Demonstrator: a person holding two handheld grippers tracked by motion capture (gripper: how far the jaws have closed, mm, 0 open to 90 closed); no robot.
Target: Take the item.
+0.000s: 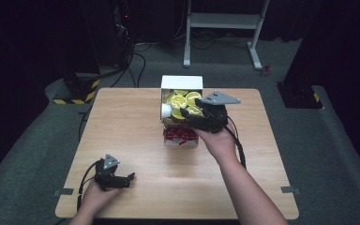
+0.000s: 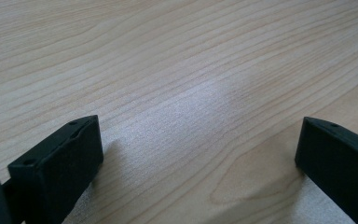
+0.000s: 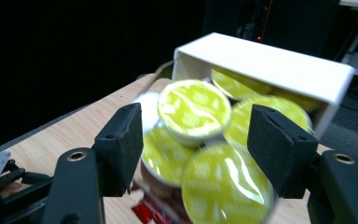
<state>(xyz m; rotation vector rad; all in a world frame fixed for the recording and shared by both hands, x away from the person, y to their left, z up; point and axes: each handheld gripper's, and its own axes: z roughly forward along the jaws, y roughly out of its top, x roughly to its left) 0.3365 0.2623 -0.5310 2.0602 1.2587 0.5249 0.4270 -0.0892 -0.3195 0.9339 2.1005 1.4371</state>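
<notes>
Our right tool (image 3: 193, 140) hovers with jaws wide on either side of a yellow-lidded cup (image 3: 194, 108) atop the heap in the white box (image 1: 182, 83) at the counter's (image 1: 136, 136) far edge; nothing is gripped. Our left tool (image 2: 196, 154) rests wide and empty on bare wood at the near left.

In the high view we find the right gripper (image 1: 194, 114) covers part of the yellow-lidded cups (image 1: 180, 99), so we cannot count them, and the red packets (image 1: 178, 135) below are too small for us to read. In the right gripper view the nearest cup (image 3: 226, 189) is blurred and cut off by the bottom edge, and the white box (image 3: 270, 63) hides the cups farthest in. In the left gripper view the picture's edges cut off both jaws, and we cannot tell whether they touch the table (image 2: 191, 70)
</notes>
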